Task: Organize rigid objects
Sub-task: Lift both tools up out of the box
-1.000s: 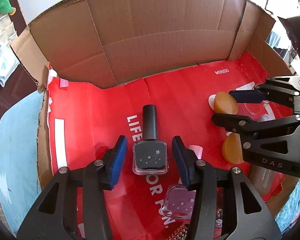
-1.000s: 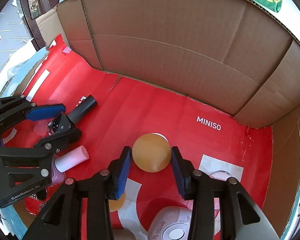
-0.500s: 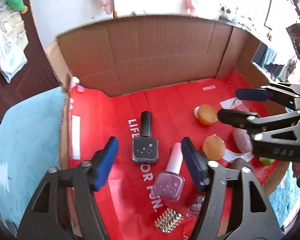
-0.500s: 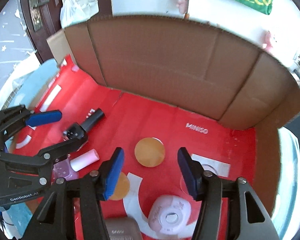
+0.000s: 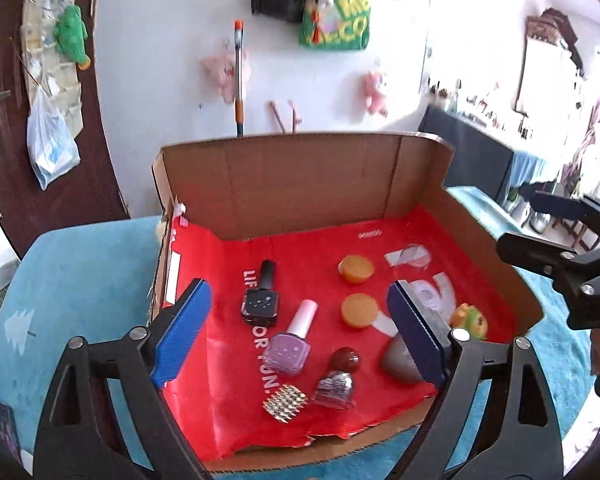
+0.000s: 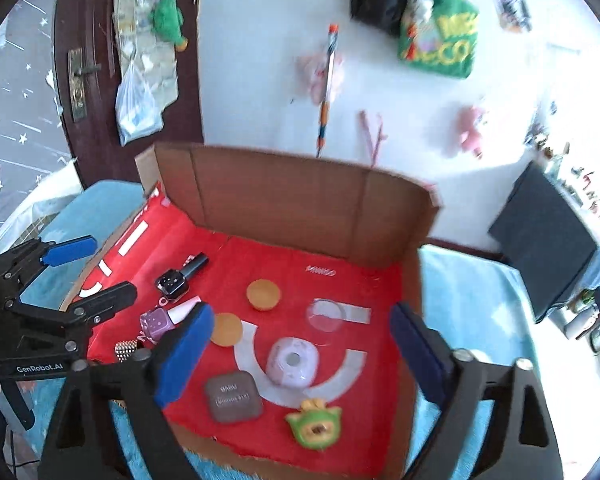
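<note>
Both grippers hang above a cardboard box [image 5: 300, 184] lined in red. My left gripper [image 5: 297, 286] has its jaws opening wide, nothing between them; far below lie a black nail-polish bottle [image 5: 261, 300] and a purple one [image 5: 290, 346]. My right gripper [image 6: 300, 312] is also opening and empty, over two orange discs [image 6: 263, 294] [image 6: 227, 329] that lie flat on the liner. Each gripper shows in the other's view: the right gripper [image 5: 540, 226] at the right edge, the left gripper [image 6: 96, 272] at the left edge.
Also in the box are a pink-white round device [image 6: 292, 362], a grey case [image 6: 233, 396], a green toy [image 6: 314, 426], a clear lid [image 6: 326, 314], a red-capped glitter bottle [image 5: 338, 380] and a gold studded piece [image 5: 285, 403]. The box sits on a blue mat [image 5: 80, 280].
Both grippers rose and drew back out of the box while their jaws spread. The right let go of the far orange disc; the left's pads moved away from the black bottle.
</note>
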Motion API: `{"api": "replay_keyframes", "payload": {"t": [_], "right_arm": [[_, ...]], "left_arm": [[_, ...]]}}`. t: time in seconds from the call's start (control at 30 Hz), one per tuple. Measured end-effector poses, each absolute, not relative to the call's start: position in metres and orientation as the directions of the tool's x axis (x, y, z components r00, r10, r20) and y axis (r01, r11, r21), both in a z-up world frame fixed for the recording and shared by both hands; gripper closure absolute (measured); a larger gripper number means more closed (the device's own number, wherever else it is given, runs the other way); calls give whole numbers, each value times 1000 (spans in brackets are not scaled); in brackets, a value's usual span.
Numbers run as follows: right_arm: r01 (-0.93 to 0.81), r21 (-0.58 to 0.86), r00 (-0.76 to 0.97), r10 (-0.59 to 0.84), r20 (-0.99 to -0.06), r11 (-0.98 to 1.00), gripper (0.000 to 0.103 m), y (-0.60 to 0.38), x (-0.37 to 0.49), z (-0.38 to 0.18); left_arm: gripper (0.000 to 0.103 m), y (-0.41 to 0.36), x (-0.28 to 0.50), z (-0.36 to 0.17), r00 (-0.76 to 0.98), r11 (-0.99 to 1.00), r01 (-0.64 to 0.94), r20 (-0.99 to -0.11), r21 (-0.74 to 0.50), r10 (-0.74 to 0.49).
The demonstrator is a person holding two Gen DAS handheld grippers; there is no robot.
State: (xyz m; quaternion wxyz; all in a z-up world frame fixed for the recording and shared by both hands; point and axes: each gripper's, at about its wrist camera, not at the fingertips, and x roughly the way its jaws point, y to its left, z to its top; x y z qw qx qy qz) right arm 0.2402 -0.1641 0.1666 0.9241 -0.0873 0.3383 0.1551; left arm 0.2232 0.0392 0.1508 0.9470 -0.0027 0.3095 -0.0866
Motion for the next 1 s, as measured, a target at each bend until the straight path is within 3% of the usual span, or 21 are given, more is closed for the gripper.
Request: {"api": "replay_keyframes", "payload": {"t": [0.07,0.37,1.0], "right_arm": [[-311,-36,750,222,-623,950,0,-175,226,170],[-224,-38,828,169,-535,974,0,-203,190,152],[-207,-88,864,140,-483,974,0,-183,194,83]], "left_arm": [[9,38,214,152,819,987,147,-551,-71,-161],[5,23,191,143,863,991,121,-488,-48,-129],[5,15,192,94,894,999,35,-447,19,-23]]}}
